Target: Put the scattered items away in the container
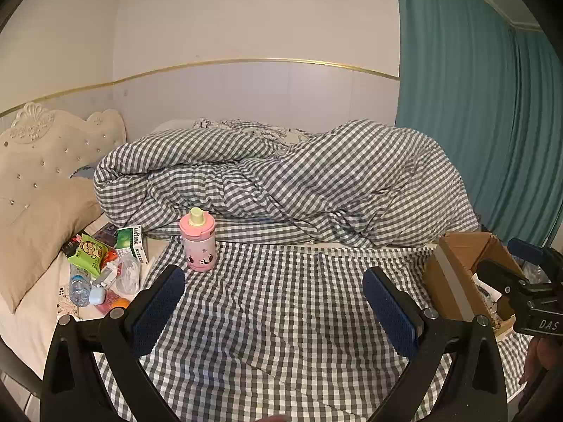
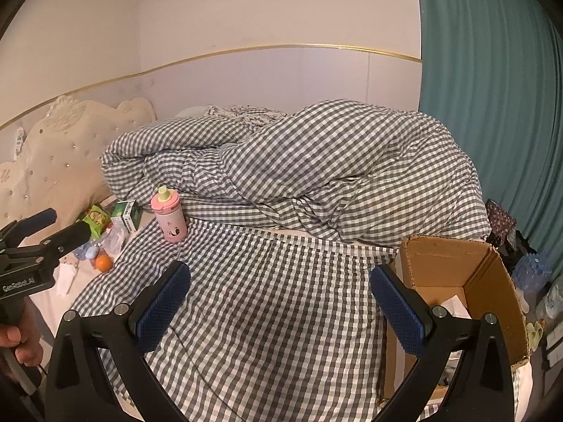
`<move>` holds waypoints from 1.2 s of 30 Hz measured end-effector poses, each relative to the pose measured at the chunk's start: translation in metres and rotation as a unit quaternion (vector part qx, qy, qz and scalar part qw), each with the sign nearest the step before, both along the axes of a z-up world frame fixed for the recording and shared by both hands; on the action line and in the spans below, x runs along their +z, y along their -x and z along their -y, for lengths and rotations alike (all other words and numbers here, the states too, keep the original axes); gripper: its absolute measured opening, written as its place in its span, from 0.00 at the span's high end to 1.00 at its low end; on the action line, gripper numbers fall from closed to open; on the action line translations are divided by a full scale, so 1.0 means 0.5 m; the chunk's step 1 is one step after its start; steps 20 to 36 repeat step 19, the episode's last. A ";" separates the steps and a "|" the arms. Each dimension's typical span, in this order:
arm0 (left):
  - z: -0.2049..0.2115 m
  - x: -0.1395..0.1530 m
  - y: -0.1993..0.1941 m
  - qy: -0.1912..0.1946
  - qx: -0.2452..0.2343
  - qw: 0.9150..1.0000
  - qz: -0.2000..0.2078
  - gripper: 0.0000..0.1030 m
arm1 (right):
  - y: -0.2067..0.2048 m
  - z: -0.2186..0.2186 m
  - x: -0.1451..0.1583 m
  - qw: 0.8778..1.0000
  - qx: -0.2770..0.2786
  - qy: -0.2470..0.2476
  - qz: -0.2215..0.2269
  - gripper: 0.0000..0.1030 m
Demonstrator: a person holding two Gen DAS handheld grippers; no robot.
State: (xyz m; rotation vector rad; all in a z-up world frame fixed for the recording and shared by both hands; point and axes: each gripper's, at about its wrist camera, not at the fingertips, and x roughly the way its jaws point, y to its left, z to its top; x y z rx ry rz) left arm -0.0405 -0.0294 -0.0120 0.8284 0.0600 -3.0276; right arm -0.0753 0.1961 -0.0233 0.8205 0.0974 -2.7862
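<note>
A pink child's bottle (image 1: pixel 197 242) with a yellow spout stands upright on the checked sheet, ahead and left of my left gripper (image 1: pixel 274 309), which is open and holds nothing. Beside the pillow lies a heap of small items: a green snack pack (image 1: pixel 88 251), a green box (image 1: pixel 130 237), a water bottle (image 1: pixel 79 286), a pale blue case (image 1: pixel 97 295) and an orange (image 1: pixel 122 303). The cardboard box (image 2: pixel 450 260) stands open at the bed's right edge with some things inside. My right gripper (image 2: pixel 281 307) is open and empty just left of it. The pink bottle (image 2: pixel 171 218) is far ahead on the left.
A bunched checked duvet (image 1: pixel 281 183) fills the far half of the bed. A beige pillow (image 1: pixel 38 232) and cream headboard (image 1: pixel 52 140) are at the left. A teal curtain (image 2: pixel 492 105) hangs at the right, with bags and plastic bottles (image 2: pixel 531 270) below it.
</note>
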 end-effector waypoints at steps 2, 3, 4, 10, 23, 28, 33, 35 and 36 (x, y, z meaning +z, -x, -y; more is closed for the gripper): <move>-0.003 -0.001 0.001 0.001 -0.001 1.000 0.004 0.00 | -0.005 0.000 0.003 1.000 0.001 0.001 -0.001 0.00; -0.004 -0.002 0.000 0.001 -0.002 1.000 0.005 0.00 | -0.008 0.000 0.005 1.000 0.002 0.000 -0.002 0.00; -0.006 -0.002 -0.001 0.001 -0.002 1.000 0.004 0.00 | -0.010 0.000 0.005 1.000 0.002 0.000 -0.002 0.00; -0.013 -0.001 -0.005 -0.004 -0.007 1.000 0.002 0.00 | -0.017 -0.001 0.010 1.000 0.003 0.001 -0.005 0.00; -0.018 0.013 -0.013 -0.002 -0.008 1.000 -0.007 0.00 | -0.019 -0.004 0.013 1.000 0.002 0.004 -0.005 0.00; -0.018 0.013 -0.013 -0.002 -0.008 1.000 -0.007 0.00 | -0.019 -0.004 0.013 1.000 0.002 0.004 -0.005 0.00; -0.018 0.013 -0.013 -0.002 -0.008 1.000 -0.007 0.00 | -0.019 -0.004 0.013 1.000 0.002 0.004 -0.005 0.00; -0.018 0.013 -0.013 -0.002 -0.008 1.000 -0.007 0.00 | -0.019 -0.004 0.013 1.000 0.002 0.004 -0.005 0.00; -0.018 0.013 -0.013 -0.002 -0.008 1.000 -0.007 0.00 | -0.019 -0.004 0.013 1.000 0.002 0.004 -0.005 0.00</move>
